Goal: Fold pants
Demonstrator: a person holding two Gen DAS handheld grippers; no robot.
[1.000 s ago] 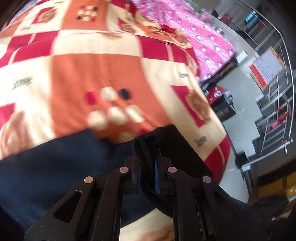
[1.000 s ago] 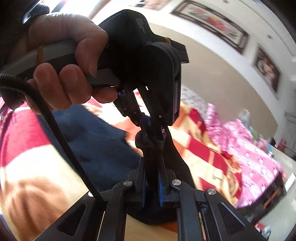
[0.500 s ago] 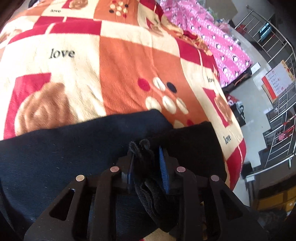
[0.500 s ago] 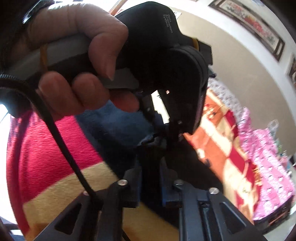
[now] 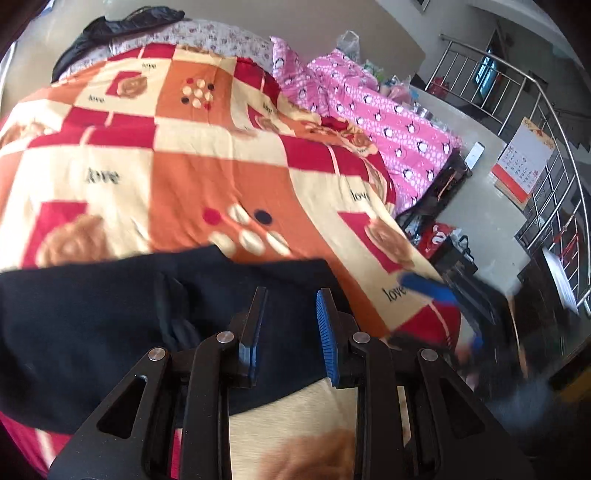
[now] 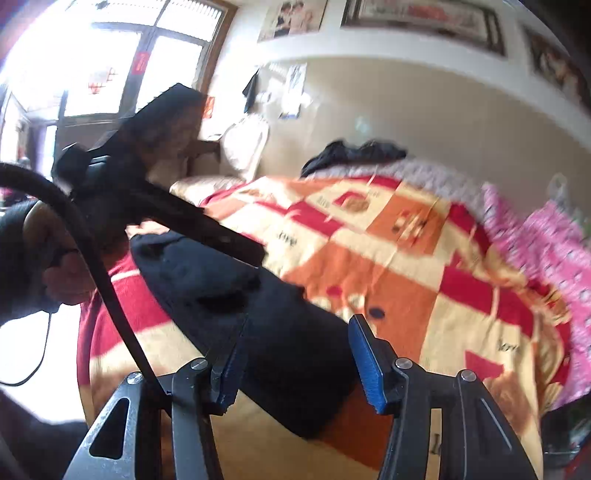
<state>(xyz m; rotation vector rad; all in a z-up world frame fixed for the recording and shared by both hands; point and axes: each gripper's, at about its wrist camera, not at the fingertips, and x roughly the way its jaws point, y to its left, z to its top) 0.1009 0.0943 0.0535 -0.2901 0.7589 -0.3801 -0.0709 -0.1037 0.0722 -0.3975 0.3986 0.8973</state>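
The dark navy pants (image 5: 110,325) lie folded on the checked blanket (image 5: 207,173), near the bed's front edge. In the right wrist view the pants (image 6: 280,332) stretch from the left toward the lower middle. My left gripper (image 5: 291,306) is open and empty just above the pants' right part. My right gripper (image 6: 299,339) is open and empty above the pants' near end. The right gripper shows blurred at the right of the left wrist view (image 5: 443,295). The left gripper and the hand holding it show at the left of the right wrist view (image 6: 122,192).
A pink penguin-print quilt (image 5: 388,122) lies on the bed's far right side. A dark garment (image 5: 122,26) lies at the head of the bed. A metal railing (image 5: 546,155), a red bag (image 5: 439,236) and floor clutter stand beyond the bed's right edge. A black cable (image 6: 96,266) hangs at left.
Both grippers have opened and let go of the pants' edge. They have drawn back and up, and the pants now lie flat on the blanket.
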